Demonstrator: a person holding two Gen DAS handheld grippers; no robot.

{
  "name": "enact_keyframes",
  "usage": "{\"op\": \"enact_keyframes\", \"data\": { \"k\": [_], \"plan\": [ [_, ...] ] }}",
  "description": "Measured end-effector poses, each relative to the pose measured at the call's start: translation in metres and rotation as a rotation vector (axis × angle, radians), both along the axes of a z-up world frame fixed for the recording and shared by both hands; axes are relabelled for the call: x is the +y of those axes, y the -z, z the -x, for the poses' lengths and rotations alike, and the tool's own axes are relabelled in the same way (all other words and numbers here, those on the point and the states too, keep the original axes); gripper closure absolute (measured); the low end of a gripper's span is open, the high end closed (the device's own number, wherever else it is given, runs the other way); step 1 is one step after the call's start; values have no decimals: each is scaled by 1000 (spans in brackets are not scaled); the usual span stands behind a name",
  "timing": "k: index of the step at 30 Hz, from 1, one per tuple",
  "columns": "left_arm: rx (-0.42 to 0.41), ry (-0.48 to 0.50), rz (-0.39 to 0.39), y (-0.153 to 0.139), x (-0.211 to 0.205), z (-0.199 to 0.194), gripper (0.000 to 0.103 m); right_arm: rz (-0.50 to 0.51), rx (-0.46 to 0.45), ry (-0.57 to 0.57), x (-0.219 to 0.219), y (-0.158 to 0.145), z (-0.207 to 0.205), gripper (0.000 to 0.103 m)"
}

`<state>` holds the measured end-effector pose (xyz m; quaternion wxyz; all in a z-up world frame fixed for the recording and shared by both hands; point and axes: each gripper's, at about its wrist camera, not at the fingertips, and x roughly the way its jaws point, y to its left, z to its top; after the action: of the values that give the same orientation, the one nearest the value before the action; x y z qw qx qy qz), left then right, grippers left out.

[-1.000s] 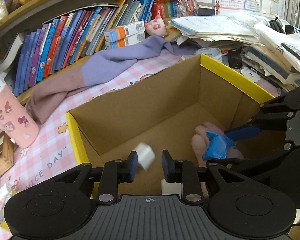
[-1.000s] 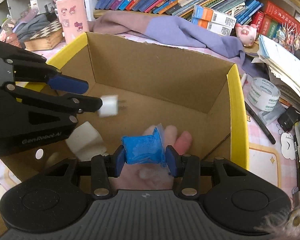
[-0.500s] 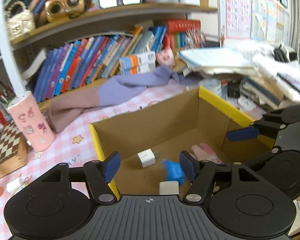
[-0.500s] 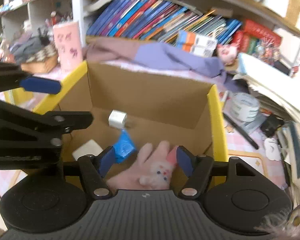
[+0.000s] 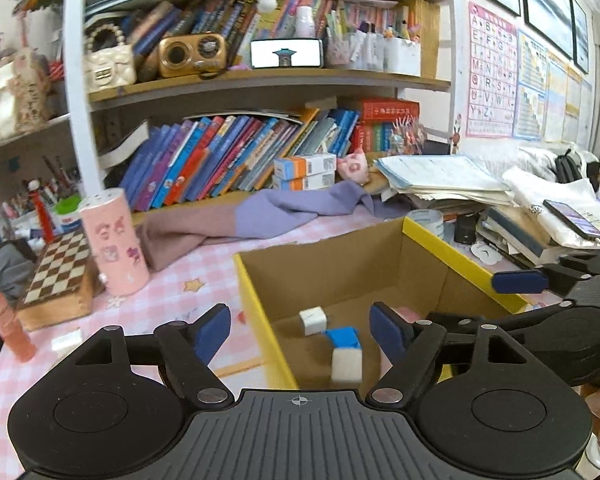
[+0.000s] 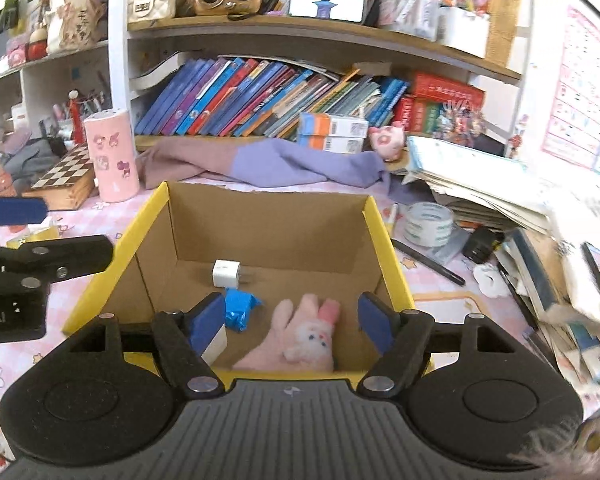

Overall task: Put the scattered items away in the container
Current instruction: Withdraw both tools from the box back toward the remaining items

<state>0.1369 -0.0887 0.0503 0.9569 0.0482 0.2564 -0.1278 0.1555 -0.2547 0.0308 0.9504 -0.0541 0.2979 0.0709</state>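
A cardboard box with yellow rim (image 6: 382, 236) (image 5: 452, 254) stands on the pink checked table. Inside lie a white charger cube (image 6: 225, 272) (image 5: 313, 320), a crumpled blue packet (image 6: 239, 304) (image 5: 343, 337), a pink plush glove with a bunny face (image 6: 304, 336) and a white block (image 5: 346, 366) (image 6: 214, 346). My left gripper (image 5: 300, 330) is open and empty above the box's left wall. My right gripper (image 6: 291, 320) is open and empty above the box's near edge.
A pink cylinder (image 5: 114, 246), a chessboard box (image 5: 56, 276) and a pink bottle (image 5: 6, 326) stand left of the box. A purple cloth (image 6: 268, 162) lies behind it. Tape roll (image 6: 426, 224), a black pen (image 6: 428, 262) and paper stacks (image 6: 480, 184) sit to the right. Bookshelves rise behind.
Both grippers opened and let go: the charger cube and the blue packet dropped into the box. Both grippers then rose and pulled back from the box.
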Motion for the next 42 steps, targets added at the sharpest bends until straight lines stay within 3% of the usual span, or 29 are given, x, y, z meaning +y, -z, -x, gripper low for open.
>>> {"op": "enact_keyframes", "data": {
  "k": [9, 18, 31, 33, 42],
  "plan": [
    [70, -28, 22, 17, 33, 45, 24, -3, 7, 62, 19, 5, 50, 30],
    [138, -41, -3, 30, 61, 77, 24, -21, 71, 81, 46, 20, 90, 28],
    [172, -75, -21, 39, 99, 109, 20, -41, 123, 16, 94, 33, 117, 27],
    [167, -94, -25, 39, 107, 114, 16, -42, 126, -2, 103, 33, 119, 26],
    [169, -193, -8, 38, 148, 132, 16, -31, 123, -99, 144, 32, 125, 26]
  ]
}}
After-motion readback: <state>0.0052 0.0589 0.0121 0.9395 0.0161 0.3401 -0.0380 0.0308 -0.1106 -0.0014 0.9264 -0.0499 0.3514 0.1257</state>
